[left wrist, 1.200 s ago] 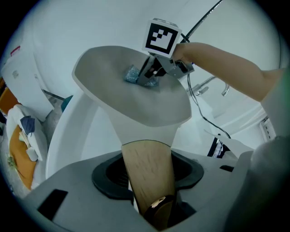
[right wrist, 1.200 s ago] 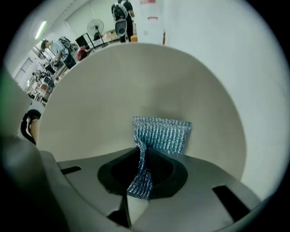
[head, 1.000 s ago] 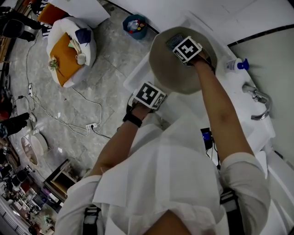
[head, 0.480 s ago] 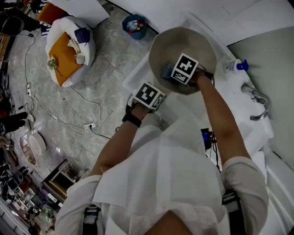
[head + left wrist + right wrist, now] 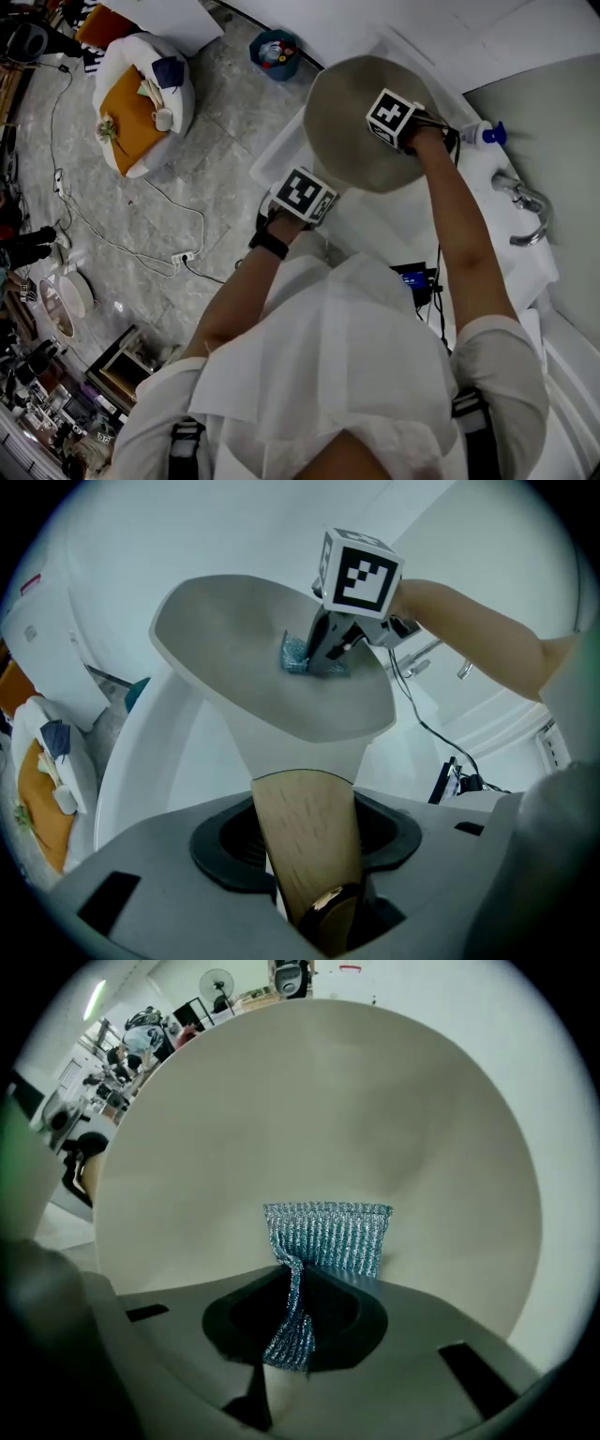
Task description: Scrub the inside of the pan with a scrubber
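Head view: the pan (image 5: 347,122) is at 12 o'clock over the white sink (image 5: 375,225). Its wooden handle (image 5: 305,841) runs toward 7 o'clock into the left gripper (image 5: 305,192), which is clamped on it. At the pan's 3 o'clock edge, the right gripper (image 5: 403,129) pinches the blue scrubber (image 5: 323,1241) against the inside.

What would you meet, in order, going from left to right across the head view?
Orange cushion → left gripper → right gripper → bottle → tap.

One pan (image 5: 345,111), one scrubber (image 5: 326,1239), two tools, left tool (image 5: 309,860), right tool (image 5: 289,1330), one bottle (image 5: 478,135), one tap (image 5: 527,200)
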Action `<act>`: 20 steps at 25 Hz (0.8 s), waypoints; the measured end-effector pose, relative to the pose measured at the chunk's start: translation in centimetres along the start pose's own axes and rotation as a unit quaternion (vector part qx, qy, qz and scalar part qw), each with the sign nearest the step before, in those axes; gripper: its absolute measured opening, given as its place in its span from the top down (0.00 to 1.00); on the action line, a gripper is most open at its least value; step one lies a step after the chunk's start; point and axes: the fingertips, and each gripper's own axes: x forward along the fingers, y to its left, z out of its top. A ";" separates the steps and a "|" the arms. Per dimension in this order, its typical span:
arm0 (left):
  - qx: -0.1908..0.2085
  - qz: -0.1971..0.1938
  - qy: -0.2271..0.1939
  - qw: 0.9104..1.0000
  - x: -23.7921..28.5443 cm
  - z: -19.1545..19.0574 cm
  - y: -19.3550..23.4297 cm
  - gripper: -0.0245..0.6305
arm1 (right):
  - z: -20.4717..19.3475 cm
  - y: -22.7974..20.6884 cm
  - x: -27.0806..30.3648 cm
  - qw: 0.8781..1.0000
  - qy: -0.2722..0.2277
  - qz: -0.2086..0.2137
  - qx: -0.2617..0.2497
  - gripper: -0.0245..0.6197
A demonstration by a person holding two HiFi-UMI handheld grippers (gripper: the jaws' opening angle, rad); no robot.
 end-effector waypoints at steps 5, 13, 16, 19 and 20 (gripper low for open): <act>-0.001 0.001 0.000 1.000 0.1 0.0 0.0 0.62 | 5.2 -3.8 -1.5 0.987 -0.135 -0.059 0.055 0.90; -0.001 -0.002 0.001 1.000 -0.2 -0.1 0.0 0.62 | 11.1 1.6 -2.2 0.966 -0.256 -0.030 0.008 0.90; -0.001 -0.004 0.002 1.000 -0.2 -0.2 0.0 0.62 | 11.4 5.6 -1.8 0.967 -0.253 0.013 -0.028 0.90; -0.001 -0.005 0.002 1.000 -0.1 -0.3 0.1 0.62 | 9.2 8.8 -1.1 0.973 -0.212 0.063 -0.060 0.90; -0.001 -0.006 0.001 1.000 0.0 -0.3 0.2 0.62 | 8.0 9.6 -0.8 0.976 -0.191 0.080 -0.069 0.90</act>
